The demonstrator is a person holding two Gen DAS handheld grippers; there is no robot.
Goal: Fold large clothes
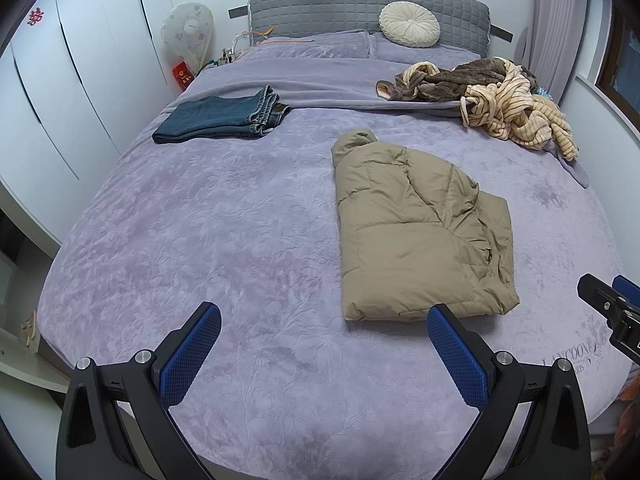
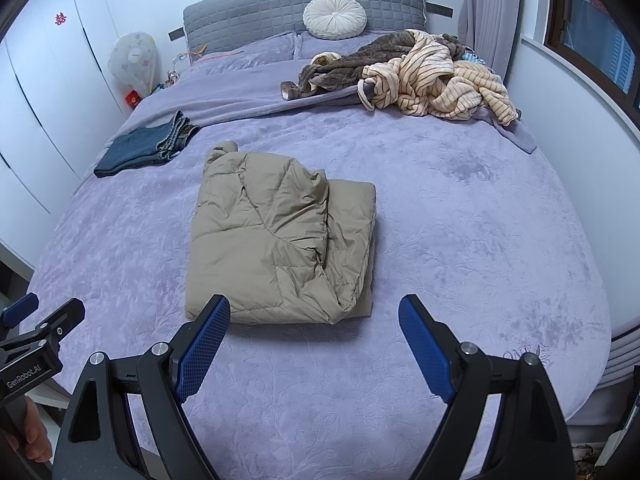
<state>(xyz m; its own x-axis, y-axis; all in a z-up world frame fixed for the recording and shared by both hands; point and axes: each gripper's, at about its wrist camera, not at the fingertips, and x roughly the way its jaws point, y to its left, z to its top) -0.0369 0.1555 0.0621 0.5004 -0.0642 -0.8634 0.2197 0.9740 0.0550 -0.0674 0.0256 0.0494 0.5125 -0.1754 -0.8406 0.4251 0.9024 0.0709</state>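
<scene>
Item 1, nearest: my left gripper (image 1: 324, 326), blue pads standing wide apart and clamping nothing, hovering above the lilac bedspread (image 1: 200, 240) near the foot of the bed.

Item 2: my right gripper (image 2: 315, 318), fingers likewise spread and empty, its near pad overlapping the jacket's bottom hem in the right wrist view; whether it is touching the fabric I cannot tell.

Item 3: tan puffer jacket (image 2: 280, 236), lying at 12 o'clock from my right gripper and at about 1 o'clock from my left. It is sitting as a folded bundle, hood end pointing toward the headboard, with one upper layer bulging loose along its right edge.

Item 4: folded jeans (image 1: 224, 116), resting at 11 o'clock, well apart from the jacket.

Item 5: heap of striped and brown robes (image 2: 420, 72), lying unfolded at 1 o'clock near the pillows, beside a round cream cushion (image 2: 334, 16).

Risk note: I am judging the jacket nearly finished and the robe heap as waiting. The puffy filling is looking springy, so the loose top layer could be creeping open if I am leaving it unpressed. Pinching only the slick outer shell could be dragging one layer and undoing the fold. Reaching across for the robes could be snagging the bundle or the bedspread.
</scene>
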